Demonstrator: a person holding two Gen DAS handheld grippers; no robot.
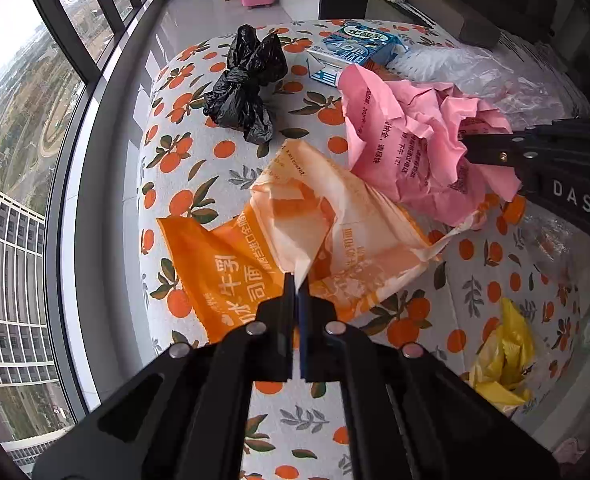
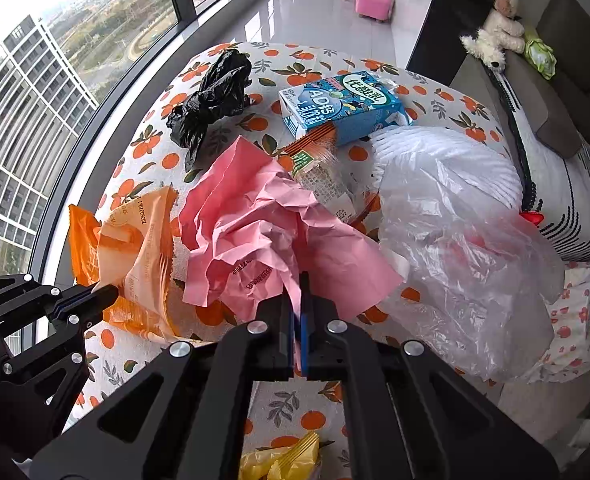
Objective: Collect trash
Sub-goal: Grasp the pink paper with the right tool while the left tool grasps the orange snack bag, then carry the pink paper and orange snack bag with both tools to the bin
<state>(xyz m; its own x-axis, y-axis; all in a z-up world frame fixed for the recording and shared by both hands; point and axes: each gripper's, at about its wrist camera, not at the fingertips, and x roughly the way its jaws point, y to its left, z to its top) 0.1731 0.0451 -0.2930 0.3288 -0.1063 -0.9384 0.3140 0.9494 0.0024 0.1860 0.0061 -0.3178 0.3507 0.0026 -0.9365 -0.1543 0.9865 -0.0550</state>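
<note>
A table (image 1: 199,168) covered in a white cloth printed with oranges carries the trash. Counted across both views, there is one crumpled pink paper sheet with printed text (image 1: 407,136), one orange-and-white torn plastic food wrapper (image 1: 295,232), one knotted black plastic bag (image 1: 243,88), one blue-and-white drink carton (image 1: 355,50), one large clear plastic bag (image 2: 467,248), one crumpled yellow plastic wrapper (image 1: 499,360) and one clear snack packet with an orange striped end (image 2: 319,160).

The left gripper (image 1: 298,280) has its jaws pressed together on a thin white corner of the orange-and-white wrapper; the rest of the wrapper spreads away from the fingertips toward the table's window-side edge. In the right wrist view the same gripper (image 2: 109,292) comes in from the left and pinches the wrapper's lower part.

The right gripper (image 2: 299,280) has its jaws clamped on a fold of the pink paper, which bunches up just beyond the tips near the middle of the table. In the left wrist view this gripper (image 1: 465,146) reaches in from the right edge and bites into the pink sheet's right side.

The black bag lies near the far window-side corner, well apart from both grippers. The carton sits at the far edge, with the snack packet partly beneath it. The clear bag covers the side nearest a grey sofa (image 2: 551,92). The yellow wrapper lies at the near edge.
</note>
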